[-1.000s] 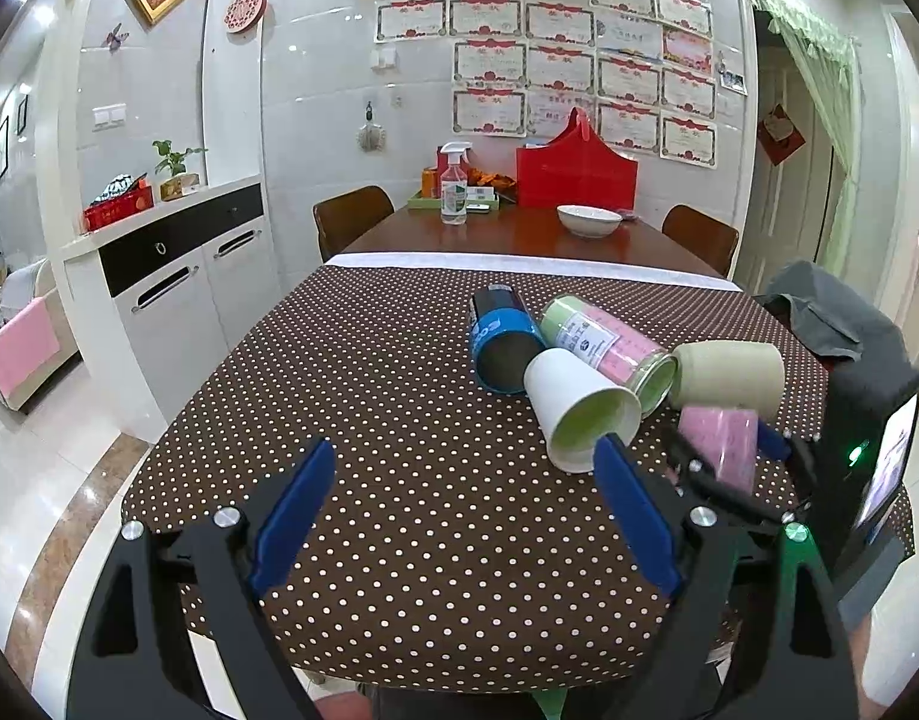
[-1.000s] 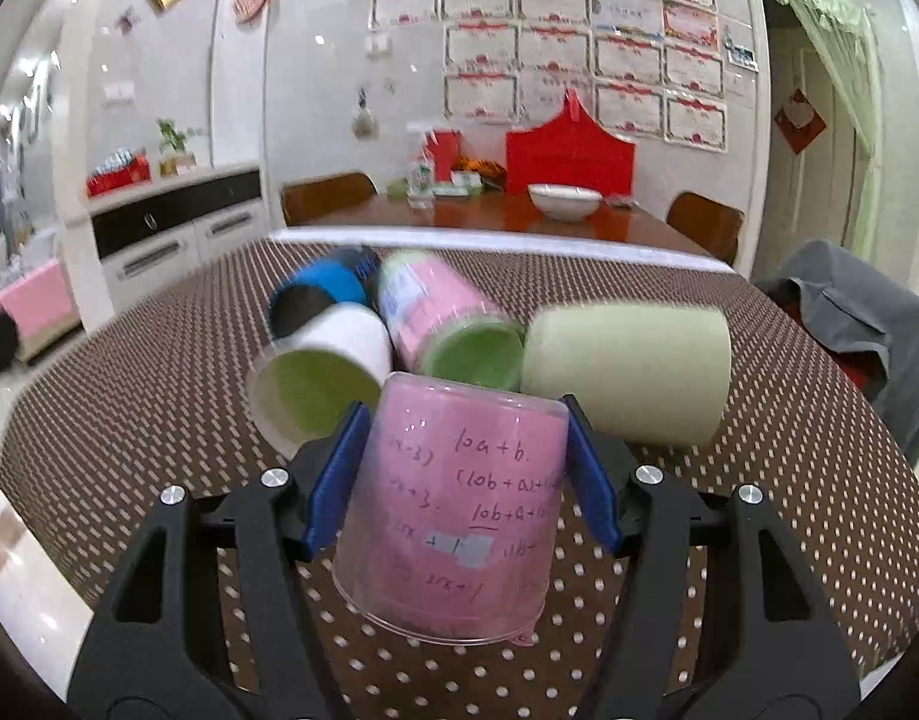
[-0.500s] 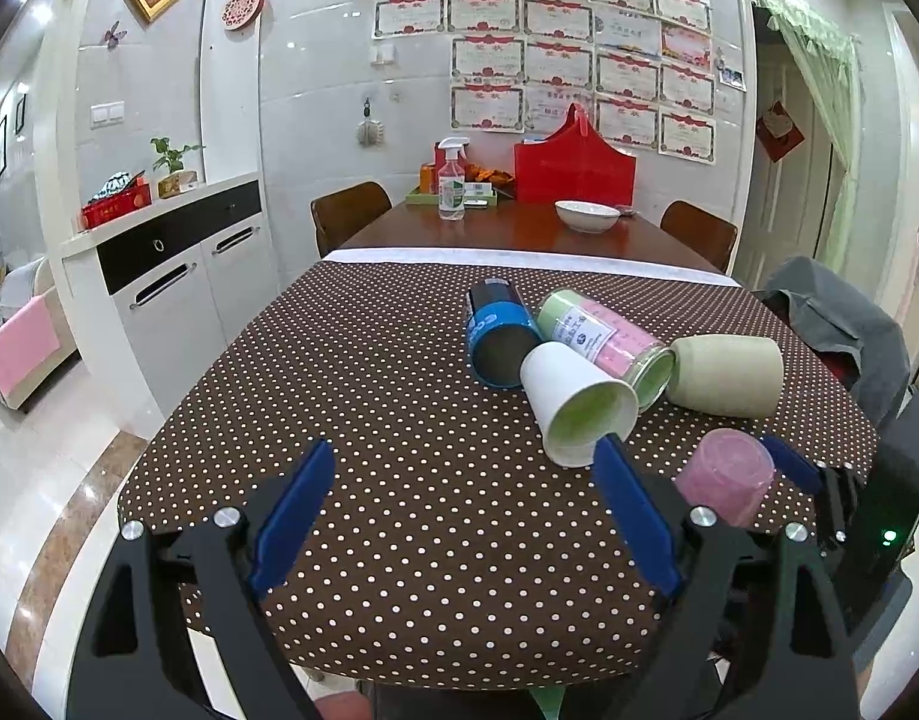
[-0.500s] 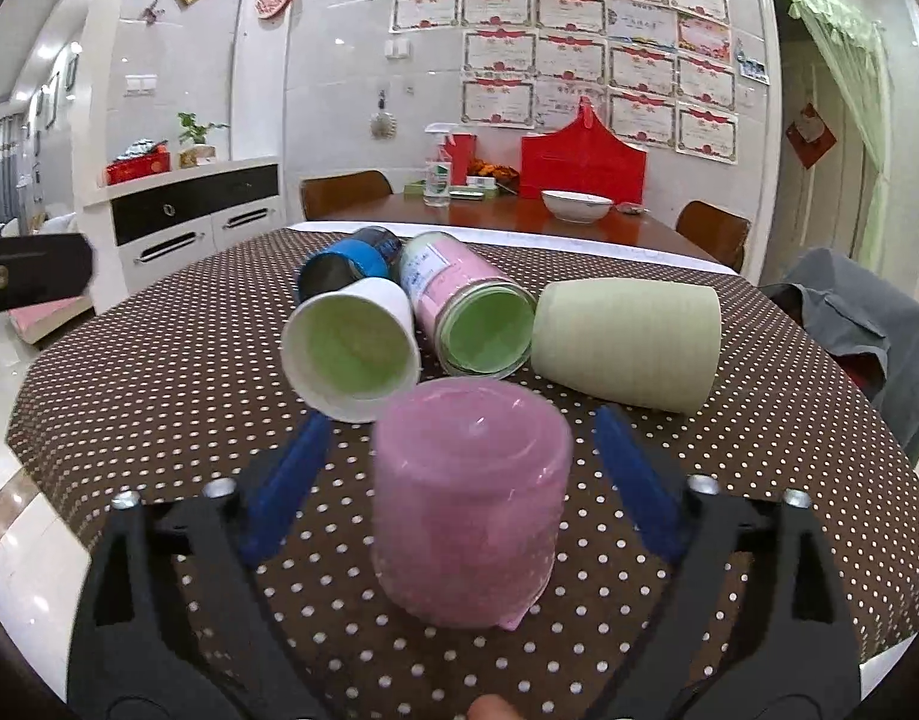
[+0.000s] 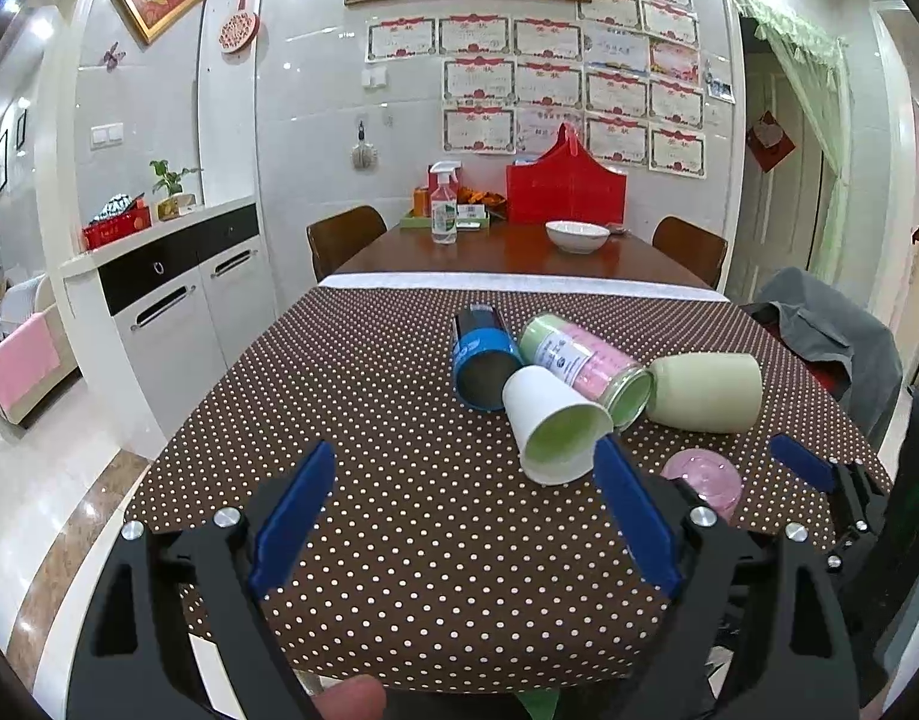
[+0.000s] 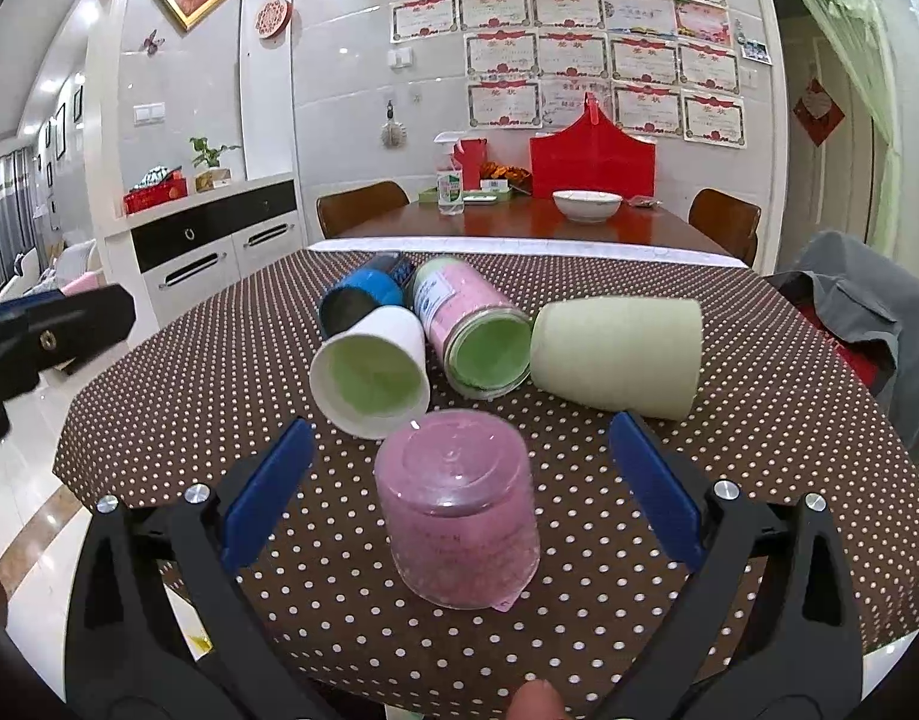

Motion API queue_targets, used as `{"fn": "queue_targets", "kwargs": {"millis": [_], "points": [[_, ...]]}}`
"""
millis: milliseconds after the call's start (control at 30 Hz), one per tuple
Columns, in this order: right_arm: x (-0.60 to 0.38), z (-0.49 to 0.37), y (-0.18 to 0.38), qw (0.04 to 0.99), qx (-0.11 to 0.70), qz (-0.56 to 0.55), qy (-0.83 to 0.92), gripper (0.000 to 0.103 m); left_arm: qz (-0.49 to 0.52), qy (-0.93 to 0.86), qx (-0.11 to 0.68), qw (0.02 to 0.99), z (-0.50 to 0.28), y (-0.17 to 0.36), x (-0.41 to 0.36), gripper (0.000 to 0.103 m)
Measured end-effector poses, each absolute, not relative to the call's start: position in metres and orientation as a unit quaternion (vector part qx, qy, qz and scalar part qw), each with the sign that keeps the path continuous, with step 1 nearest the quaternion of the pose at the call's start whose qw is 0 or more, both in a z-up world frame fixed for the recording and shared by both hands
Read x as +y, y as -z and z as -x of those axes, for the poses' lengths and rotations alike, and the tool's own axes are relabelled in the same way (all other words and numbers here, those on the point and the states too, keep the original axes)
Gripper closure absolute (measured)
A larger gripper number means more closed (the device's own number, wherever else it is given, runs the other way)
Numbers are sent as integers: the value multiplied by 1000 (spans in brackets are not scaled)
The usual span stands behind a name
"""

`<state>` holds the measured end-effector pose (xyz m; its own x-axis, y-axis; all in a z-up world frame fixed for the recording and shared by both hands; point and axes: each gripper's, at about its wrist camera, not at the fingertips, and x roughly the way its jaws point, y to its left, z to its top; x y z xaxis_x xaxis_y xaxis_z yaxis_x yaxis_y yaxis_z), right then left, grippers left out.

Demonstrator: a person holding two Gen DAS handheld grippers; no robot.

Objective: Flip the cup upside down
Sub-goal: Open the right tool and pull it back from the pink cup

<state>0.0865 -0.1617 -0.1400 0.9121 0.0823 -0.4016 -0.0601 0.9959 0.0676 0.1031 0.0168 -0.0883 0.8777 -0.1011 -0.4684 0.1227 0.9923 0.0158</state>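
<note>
Translucent pink plastic cup (image 6: 459, 504) standing mouth-down, base up, on the brown white-dotted tablecloth (image 6: 219, 372), near the front edge. Sits between the blue pads of the right gripper (image 6: 459, 480), touching neither; jaws spread wide, holding nothing. In the left wrist view, same pink cup (image 5: 702, 480) partly hidden behind the left gripper's right finger. Left gripper (image 5: 459, 516) also spread apart, empty, hovering over bare cloth to the left of the cups.

Behind the pink cup, four more on their sides in a cluster: white paper cup with green inside (image 6: 372, 369), mouth toward camera, close behind the pink one, contact unclear; pink-and-green labelled cylindrical cup (image 6: 471, 330); blue and black cylindrical cup (image 6: 363, 294) further back; pale green ribbed cup (image 6: 618, 348) to the right. Neighbours look to be touching one another.

Progress, judged: pink cup looks flipped and released, so that one done. If only one cup meant, task essentially complete, just pull back. If all cups meant, four left lying sideways, none inverted yet; white paper cup nearest for next grab.

Grey garment on chair (image 6: 861, 300) at right, white bowl (image 6: 585, 204) on far wooden table.
</note>
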Motion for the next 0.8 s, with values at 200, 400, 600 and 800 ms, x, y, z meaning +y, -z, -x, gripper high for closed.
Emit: {"fn": "queue_targets", "kwargs": {"millis": [200, 400, 600, 800], "points": [[-169, -76, 119, 981, 187, -32, -37, 6, -20, 54, 226, 973, -95, 79, 16, 16], [-179, -59, 95, 984, 172, -48, -28, 6, -17, 46, 205, 978, -83, 68, 16, 16], [-187, -40, 72, 985, 162, -61, -14, 6, -20, 41, 184, 982, -70, 58, 13, 16], [-191, -19, 52, 988, 143, -62, 10, 6, -26, 43, 171, 984, -57, 50, 8, 15]]}}
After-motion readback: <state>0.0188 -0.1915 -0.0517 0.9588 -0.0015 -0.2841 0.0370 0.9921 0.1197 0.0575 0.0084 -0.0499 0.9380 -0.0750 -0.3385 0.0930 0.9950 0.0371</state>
